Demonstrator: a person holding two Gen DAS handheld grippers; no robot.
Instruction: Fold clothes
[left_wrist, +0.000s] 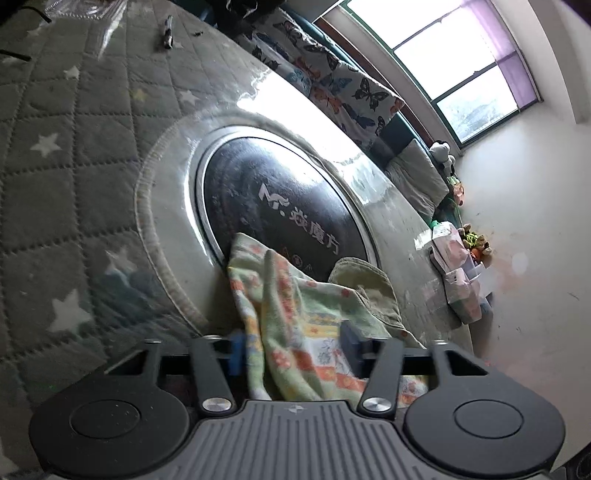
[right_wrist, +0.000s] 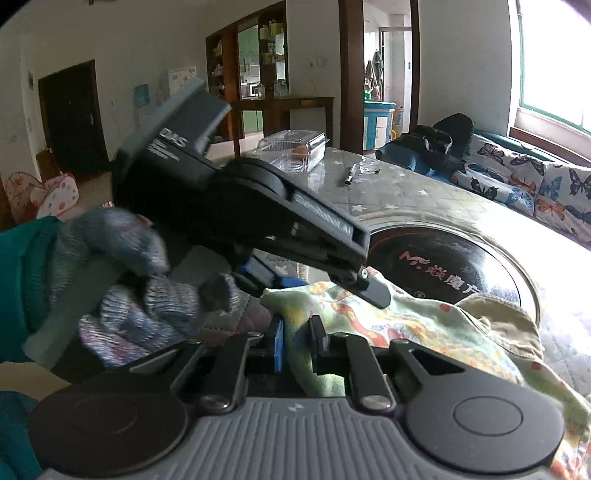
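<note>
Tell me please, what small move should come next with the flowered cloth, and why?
Probably close the left gripper on the flowered cloth. The right gripper already pinches one edge, while the left one's jaws stand apart around the fabric with a gap showing. The rest lies bunched on the black round plate, so both grips seem needed before lifting it flat.

The quilted grey star-patterned table cover (left_wrist: 55, 155) lay mostly open, but a black pen (right_wrist: 350, 174) and clear plastic box (right_wrist: 295, 147) blocked its far end.

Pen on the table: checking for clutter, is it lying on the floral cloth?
No, the pen lies apart from the floral cloth.
</note>
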